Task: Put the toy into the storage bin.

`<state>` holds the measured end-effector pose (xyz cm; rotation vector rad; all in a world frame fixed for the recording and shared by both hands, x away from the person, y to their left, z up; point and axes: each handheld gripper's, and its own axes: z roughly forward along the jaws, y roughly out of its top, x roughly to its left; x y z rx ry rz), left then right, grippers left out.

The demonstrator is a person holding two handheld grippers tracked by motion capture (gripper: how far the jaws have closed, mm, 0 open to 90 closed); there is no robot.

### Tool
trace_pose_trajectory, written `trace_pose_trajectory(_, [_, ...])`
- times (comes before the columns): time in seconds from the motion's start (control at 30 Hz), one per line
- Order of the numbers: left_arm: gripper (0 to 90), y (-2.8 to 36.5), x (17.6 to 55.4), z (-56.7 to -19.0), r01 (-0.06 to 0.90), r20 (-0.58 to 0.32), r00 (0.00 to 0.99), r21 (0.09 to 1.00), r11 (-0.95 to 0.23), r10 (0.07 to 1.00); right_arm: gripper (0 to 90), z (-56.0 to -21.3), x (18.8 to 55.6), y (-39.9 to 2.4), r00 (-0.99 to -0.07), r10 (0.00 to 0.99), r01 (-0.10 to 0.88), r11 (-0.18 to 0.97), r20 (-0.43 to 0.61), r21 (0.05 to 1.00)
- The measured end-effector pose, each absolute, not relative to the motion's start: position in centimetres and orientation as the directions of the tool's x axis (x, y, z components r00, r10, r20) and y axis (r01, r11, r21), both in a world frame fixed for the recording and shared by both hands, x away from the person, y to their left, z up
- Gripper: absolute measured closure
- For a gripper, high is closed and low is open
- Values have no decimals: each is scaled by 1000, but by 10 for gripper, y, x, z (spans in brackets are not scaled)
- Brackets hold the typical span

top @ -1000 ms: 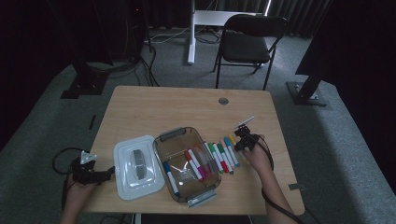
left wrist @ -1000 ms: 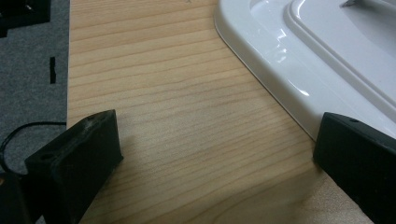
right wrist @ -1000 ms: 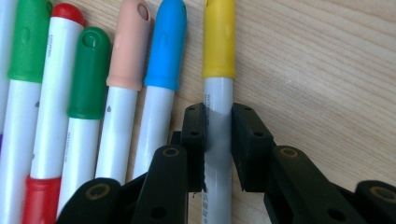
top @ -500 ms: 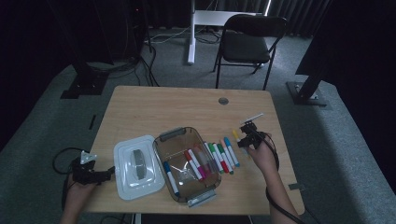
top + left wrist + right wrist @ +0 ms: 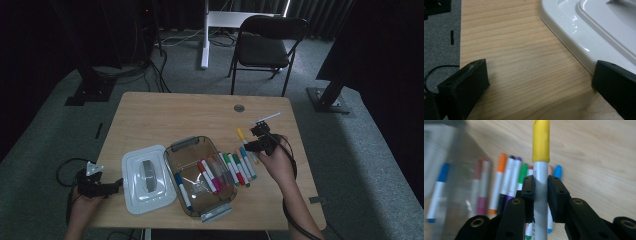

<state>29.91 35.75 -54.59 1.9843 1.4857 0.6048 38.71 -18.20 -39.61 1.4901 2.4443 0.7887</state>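
My right gripper [image 5: 540, 192] is shut on a white marker with a yellow cap [image 5: 540, 145], which sticks out beyond the jaws. In the high view that gripper [image 5: 251, 146] holds the yellow marker [image 5: 241, 134] above the right end of a row of markers [image 5: 239, 169] lying on the table. Left of the row sits a clear box [image 5: 186, 146] with a blue marker [image 5: 182, 191] and red and pink ones inside. The box's white lid [image 5: 145, 177] lies to its left. My left gripper [image 5: 115, 184] rests open at the lid's front left corner, bare wood between its jaws [image 5: 539, 82], the lid [image 5: 599, 30] beside one.
The wooden table [image 5: 165, 115] is bare across its far half except for a round grommet [image 5: 239, 108]. A black chair [image 5: 270, 45] stands behind the table. Black stand bases rest on the carpet at both sides.
My right gripper has risen off the table with the yellow marker in its jaws, away from the row. The left gripper has stayed put.
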Motion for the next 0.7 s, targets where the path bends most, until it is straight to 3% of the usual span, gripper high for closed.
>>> trace_pose_trajectory(0.4, [12, 358, 299, -546, 698, 14, 277, 684, -211, 961, 764, -339, 365, -127, -598, 794, 677, 427, 110, 599])
trace_pose_trajectory(0.7, [12, 358, 299, -546, 698, 13, 277, 684, -211, 961, 764, -336, 355, -84, -671, 726, 652, 481, 151, 586])
